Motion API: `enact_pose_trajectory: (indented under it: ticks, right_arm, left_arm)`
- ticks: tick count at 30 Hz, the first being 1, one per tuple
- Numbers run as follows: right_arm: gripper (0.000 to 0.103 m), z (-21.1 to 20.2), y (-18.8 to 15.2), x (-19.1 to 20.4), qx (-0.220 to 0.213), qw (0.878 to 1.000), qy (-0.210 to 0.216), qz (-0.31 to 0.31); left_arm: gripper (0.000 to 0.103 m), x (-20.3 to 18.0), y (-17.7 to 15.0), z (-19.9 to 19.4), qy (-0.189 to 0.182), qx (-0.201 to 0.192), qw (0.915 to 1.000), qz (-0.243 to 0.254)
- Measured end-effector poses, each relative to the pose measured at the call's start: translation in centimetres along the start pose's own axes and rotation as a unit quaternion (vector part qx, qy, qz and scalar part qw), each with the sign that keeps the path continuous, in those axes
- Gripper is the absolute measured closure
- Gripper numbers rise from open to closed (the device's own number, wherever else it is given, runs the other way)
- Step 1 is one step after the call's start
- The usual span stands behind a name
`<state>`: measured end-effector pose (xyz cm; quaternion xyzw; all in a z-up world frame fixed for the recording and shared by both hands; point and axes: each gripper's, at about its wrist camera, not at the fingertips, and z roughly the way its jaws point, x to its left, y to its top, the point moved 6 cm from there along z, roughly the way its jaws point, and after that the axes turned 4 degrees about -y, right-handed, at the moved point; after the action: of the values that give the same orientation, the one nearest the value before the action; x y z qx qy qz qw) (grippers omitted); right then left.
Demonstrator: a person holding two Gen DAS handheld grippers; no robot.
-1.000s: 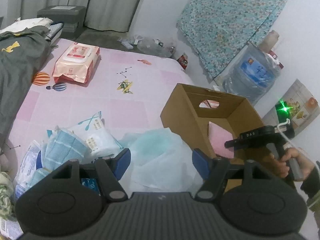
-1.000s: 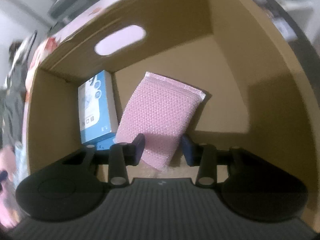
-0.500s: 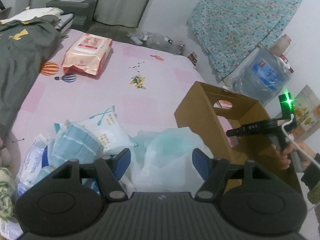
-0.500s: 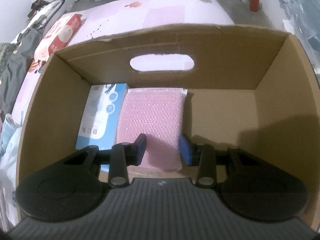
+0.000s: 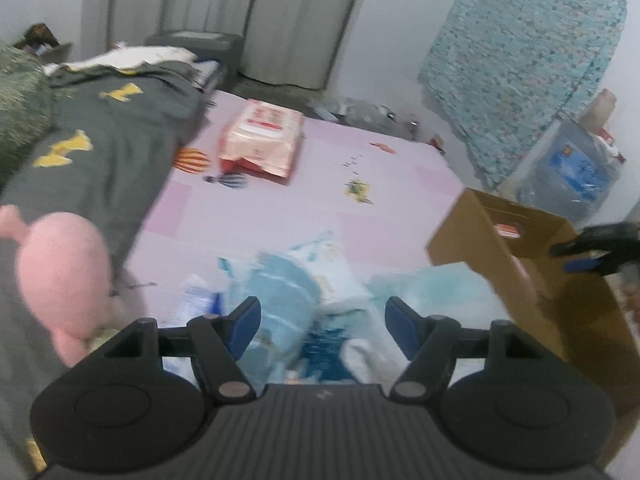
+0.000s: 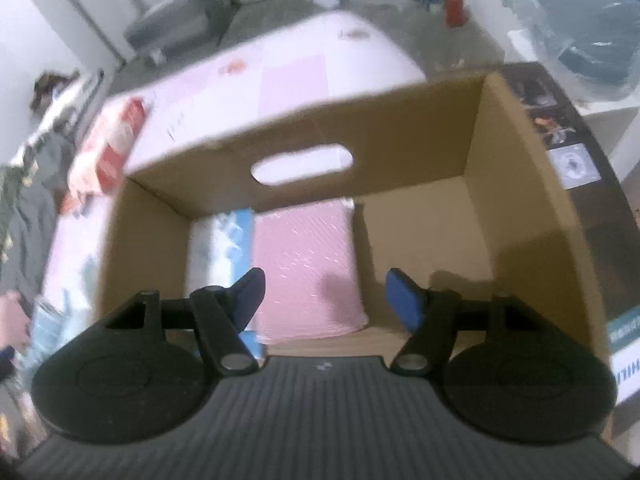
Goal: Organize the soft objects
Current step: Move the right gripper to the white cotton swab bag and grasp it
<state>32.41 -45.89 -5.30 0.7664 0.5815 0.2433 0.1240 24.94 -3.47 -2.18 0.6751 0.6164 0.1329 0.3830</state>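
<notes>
1. Left gripper (image 5: 322, 320): its jaws stand wide apart and hold nothing. It hangs above the pile of soft packets (image 5: 288, 292) on the pink bed sheet (image 5: 288, 208). The pile lies straight ahead of and below the fingers, partly framed between them, so the left gripper is judged the nearer one for the next pick.
2. Pink plush toy (image 5: 60, 264): it lies well to the left of the left gripper, against the dark blanket (image 5: 108, 152). A wet-wipes pack (image 5: 260, 140) lies farther up the sheet, well apart from the pile.
3. Cardboard box (image 5: 480, 240): it stands to the right of the pile, just beside it, mouth upward. A carry from pile to box would therefore run rightward.
4. Right gripper (image 6: 324, 292): its jaws are spread and empty. It hovers over the open box (image 6: 512, 184), looking down into it.
5. Box contents: a blue-and-white packet (image 6: 220, 248) lies at the left of the floor, with a pink bubble mailer (image 6: 308, 264) touching its right side. Both have their long axes running away from the gripper. The right part of the floor is bare cardboard, the likely spot for the next item.
</notes>
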Motion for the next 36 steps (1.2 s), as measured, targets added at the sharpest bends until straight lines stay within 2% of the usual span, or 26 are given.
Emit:
enact_pose_trajectory:
  ticks: [2,6,10,14,19,20,25,28,30,33,36]
  right_arm:
    - [0.035,-2.2,0.3,1.4,-0.017,1.0,0.014,0.006]
    - [0.035,-5.4,0.7,7.1,-0.034,0.996,0.075,-0.011]
    - [0.035,-5.6,0.1,14.5,-0.004,0.989,0.138,-0.058]
    - [0.035,-2.3,-0.7,21.5,0.054,0.98,0.167,-0.095]
    - [0.037,4.3,-0.9,27.4,0.112,0.975,0.144,-0.13]
    - [0.04,5.7,-0.9,28.0,0.124,0.974,0.136,-0.132]
    - [0.045,12.7,-1.5,30.1,0.183,0.969,0.097,-0.133]
    - [0.053,15.4,-2.2,30.7,0.214,0.963,0.097,-0.131]
    - [0.064,16.3,-2.9,30.8,0.221,0.96,0.104,-0.137]
    - [0.071,16.6,-3.1,31.1,0.208,0.96,0.108,-0.154]
    - [0.076,16.7,-2.1,30.8,0.184,0.967,0.1,-0.144]
  left_arm:
    - [0.033,0.6,0.0,-0.3,0.004,-0.002,1.0,0.003]
    - [0.034,0.9,-0.2,-0.4,0.002,-0.001,1.0,0.003]
    - [0.039,1.1,0.1,0.4,0.008,0.007,0.9999,0.006]
    - [0.048,1.7,0.9,1.7,0.021,0.02,0.9995,-0.014]
    - [0.065,1.3,1.8,3.2,0.013,0.031,0.9993,-0.015]
    - [0.067,1.2,1.9,3.4,0.004,0.033,0.9993,-0.018]
    - [0.069,0.0,2.1,5.7,-0.03,0.053,0.9977,-0.029]
    - [0.07,-0.1,1.8,7.4,-0.031,0.069,0.9966,-0.032]
    - [0.07,0.2,1.6,8.2,-0.029,0.078,0.996,-0.034]
    - [0.07,1.0,1.2,8.8,-0.024,0.085,0.9953,-0.04]
    - [0.071,1.7,1.0,9.2,-0.022,0.088,0.9947,-0.048]
